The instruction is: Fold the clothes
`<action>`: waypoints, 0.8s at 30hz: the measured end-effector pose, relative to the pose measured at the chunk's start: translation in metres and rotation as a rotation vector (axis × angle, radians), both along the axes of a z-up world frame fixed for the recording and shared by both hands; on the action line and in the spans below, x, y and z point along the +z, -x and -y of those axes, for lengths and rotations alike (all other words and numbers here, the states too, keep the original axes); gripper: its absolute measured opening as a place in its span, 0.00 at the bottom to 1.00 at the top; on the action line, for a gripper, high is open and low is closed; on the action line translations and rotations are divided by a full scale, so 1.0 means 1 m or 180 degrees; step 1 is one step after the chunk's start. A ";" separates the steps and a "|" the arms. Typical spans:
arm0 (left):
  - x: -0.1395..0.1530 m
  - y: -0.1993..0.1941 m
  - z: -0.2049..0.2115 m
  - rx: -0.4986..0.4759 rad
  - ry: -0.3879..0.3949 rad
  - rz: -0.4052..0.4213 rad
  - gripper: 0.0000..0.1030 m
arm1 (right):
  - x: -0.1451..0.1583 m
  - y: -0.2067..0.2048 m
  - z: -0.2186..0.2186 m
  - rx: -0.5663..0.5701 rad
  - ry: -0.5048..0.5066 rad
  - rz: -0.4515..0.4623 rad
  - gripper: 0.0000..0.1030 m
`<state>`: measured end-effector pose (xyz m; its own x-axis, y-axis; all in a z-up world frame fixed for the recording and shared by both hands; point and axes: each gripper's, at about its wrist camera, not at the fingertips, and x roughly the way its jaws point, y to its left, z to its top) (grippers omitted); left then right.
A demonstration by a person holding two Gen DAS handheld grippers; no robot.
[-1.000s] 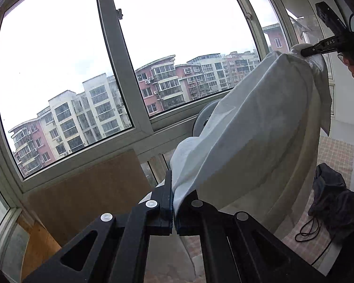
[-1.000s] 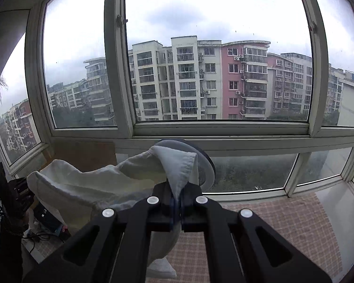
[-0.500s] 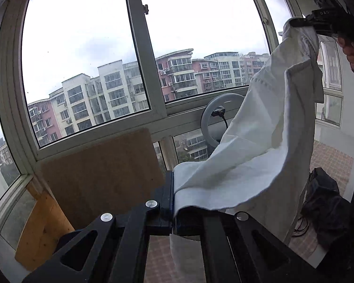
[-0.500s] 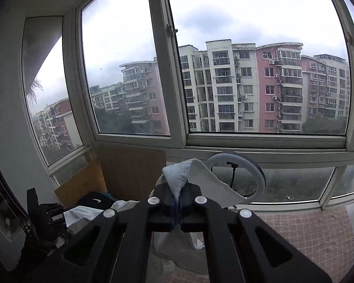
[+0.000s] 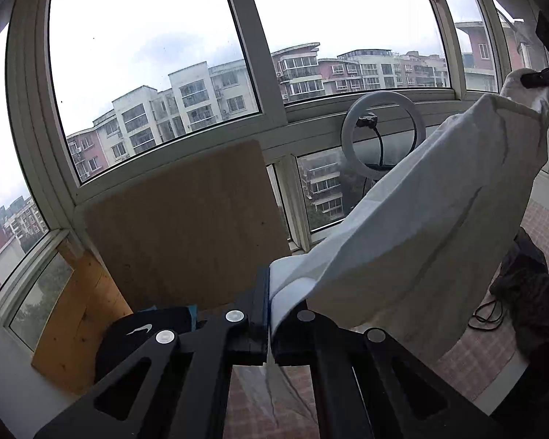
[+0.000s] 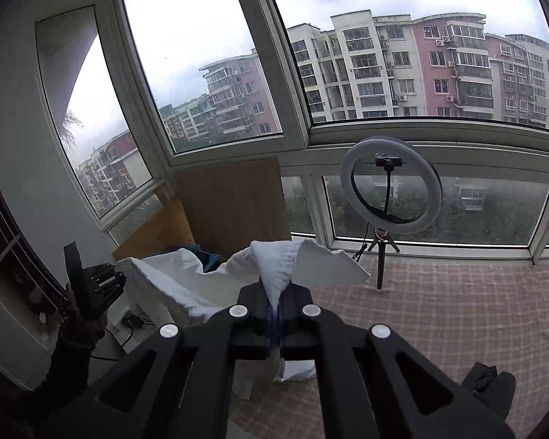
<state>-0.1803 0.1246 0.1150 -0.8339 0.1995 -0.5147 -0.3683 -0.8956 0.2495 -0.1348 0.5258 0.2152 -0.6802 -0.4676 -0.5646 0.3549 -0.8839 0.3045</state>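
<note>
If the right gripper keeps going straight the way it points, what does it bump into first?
Apart from the white cloth it pinches, the right gripper probably meets the brown board under the window; depth is unclear.

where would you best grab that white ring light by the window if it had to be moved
Grip the ring light by the thin upright pole below the ring, coming from the room side with the fingers level. The pole is straight and narrow enough to fit between the fingers, and the floor in front of it looks open. The ring itself is wide and curved, and the window behind blocks that side.
</note>
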 end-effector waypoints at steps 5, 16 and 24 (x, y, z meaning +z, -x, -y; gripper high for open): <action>-0.088 0.000 -0.005 -0.0065 0.0228 0.0672 0.01 | -0.158 0.017 -0.012 0.0005 0.0278 0.0940 0.02; -0.209 0.008 -0.015 0.0015 0.0620 0.1631 0.01 | -0.394 0.070 -0.008 -0.0316 0.0497 0.1873 0.16; -0.217 0.018 -0.020 -0.0019 0.0606 0.1749 0.01 | -0.394 0.033 -0.049 -0.0223 0.1107 0.1643 0.35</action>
<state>-0.1983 0.1445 -0.1021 -0.4333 0.0648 -0.8989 -0.4942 -0.8512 0.1769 -0.1682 0.5744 -0.1789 -0.3960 -0.6472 -0.6513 0.0300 -0.7181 0.6953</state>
